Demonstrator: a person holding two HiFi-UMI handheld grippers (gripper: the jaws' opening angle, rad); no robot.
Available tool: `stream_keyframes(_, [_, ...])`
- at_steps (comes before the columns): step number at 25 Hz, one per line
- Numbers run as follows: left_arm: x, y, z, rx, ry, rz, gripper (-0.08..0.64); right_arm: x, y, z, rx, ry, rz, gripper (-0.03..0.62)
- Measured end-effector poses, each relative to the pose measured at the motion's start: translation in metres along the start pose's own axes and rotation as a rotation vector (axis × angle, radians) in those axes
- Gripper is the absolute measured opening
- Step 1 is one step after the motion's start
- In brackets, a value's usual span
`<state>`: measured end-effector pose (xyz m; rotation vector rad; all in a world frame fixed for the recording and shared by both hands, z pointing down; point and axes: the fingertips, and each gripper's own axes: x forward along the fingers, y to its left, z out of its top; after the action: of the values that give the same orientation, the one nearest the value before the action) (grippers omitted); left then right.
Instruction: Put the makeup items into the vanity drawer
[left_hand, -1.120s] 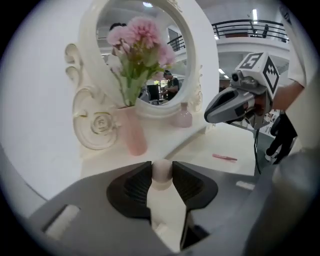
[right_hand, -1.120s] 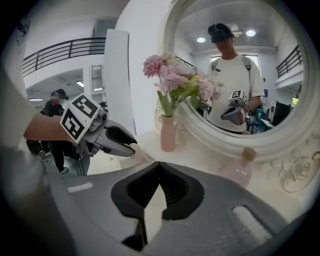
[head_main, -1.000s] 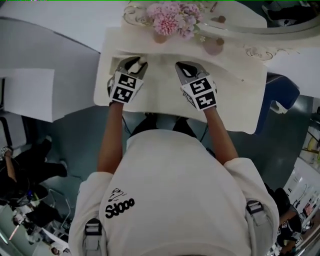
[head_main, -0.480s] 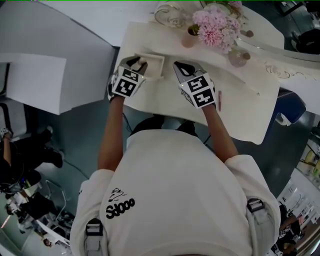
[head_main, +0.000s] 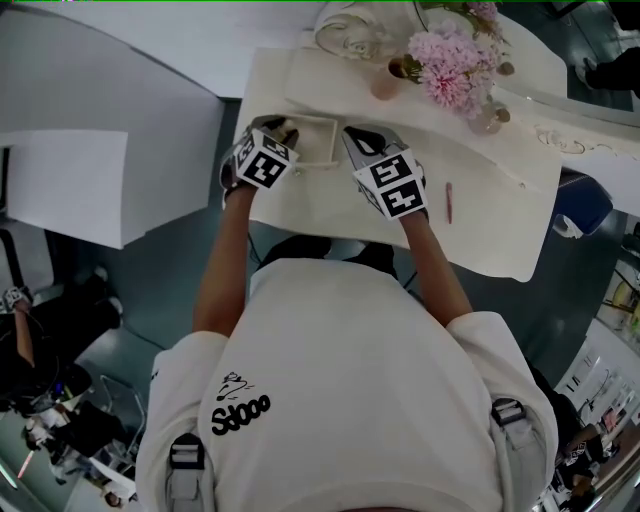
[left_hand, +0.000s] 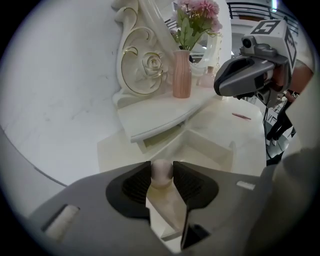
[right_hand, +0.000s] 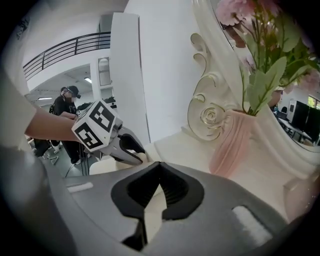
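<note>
The cream vanity (head_main: 480, 225) has its small drawer (head_main: 312, 142) pulled out at the front left. My left gripper (head_main: 280, 129) is at the drawer's left front. In the left gripper view its pads press on both sides of the drawer's round pale knob (left_hand: 161, 170), with the open drawer (left_hand: 207, 147) beyond. My right gripper (head_main: 353, 134) hovers just right of the drawer, shut with nothing in it (right_hand: 160, 167). A thin pink makeup pencil (head_main: 449, 202) lies on the tabletop to the right of my right gripper and shows small in the left gripper view (left_hand: 241, 116).
A pink vase (head_main: 385, 85) with pink flowers (head_main: 455, 62) and a small jar (head_main: 490, 118) stand on the raised back shelf. The ornate mirror frame (left_hand: 145, 65) rises behind. A white panel (head_main: 60, 185) lies on the floor at the left.
The drawer, unseen a second ago, now stands out from the vanity with my left gripper at its front. The view has shifted, bringing the pink pencil into sight.
</note>
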<state>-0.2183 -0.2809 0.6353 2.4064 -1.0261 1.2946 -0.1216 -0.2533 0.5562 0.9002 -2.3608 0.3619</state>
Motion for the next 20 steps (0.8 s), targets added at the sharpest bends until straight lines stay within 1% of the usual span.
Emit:
stream_keyframes(5, [0.006,0.002,-0.007,-0.011,0.008,-0.001,0.164,-0.004,-0.007,-0.005,0.011,0.008,-0.02,0.003])
stream_keyframes(7, [0.003,0.003,-0.004,-0.041,-0.022,0.004,0.17,-0.008,-0.011,-0.006,0.011,0.006,-0.027,0.003])
stream_keyframes(9, [-0.006,0.005,0.003,-0.104,-0.069,0.009,0.178,-0.014,-0.014,-0.005,0.012,-0.001,-0.031,0.003])
stream_keyframes(11, [-0.019,0.007,0.015,-0.139,-0.121,0.018,0.171,-0.022,-0.016,-0.006,0.015,-0.005,-0.035,0.003])
stream_keyframes(13, [-0.03,0.001,0.034,-0.122,-0.173,0.014,0.137,-0.03,-0.021,-0.01,0.02,-0.006,-0.045,0.003])
stream_keyframes(17, [-0.041,-0.029,0.082,-0.039,-0.252,-0.028,0.017,-0.054,-0.035,-0.024,0.027,-0.003,-0.075,0.003])
stream_keyframes(20, [-0.038,-0.066,0.111,0.011,-0.28,-0.084,0.017,-0.078,-0.043,-0.04,0.038,0.006,-0.091,0.003])
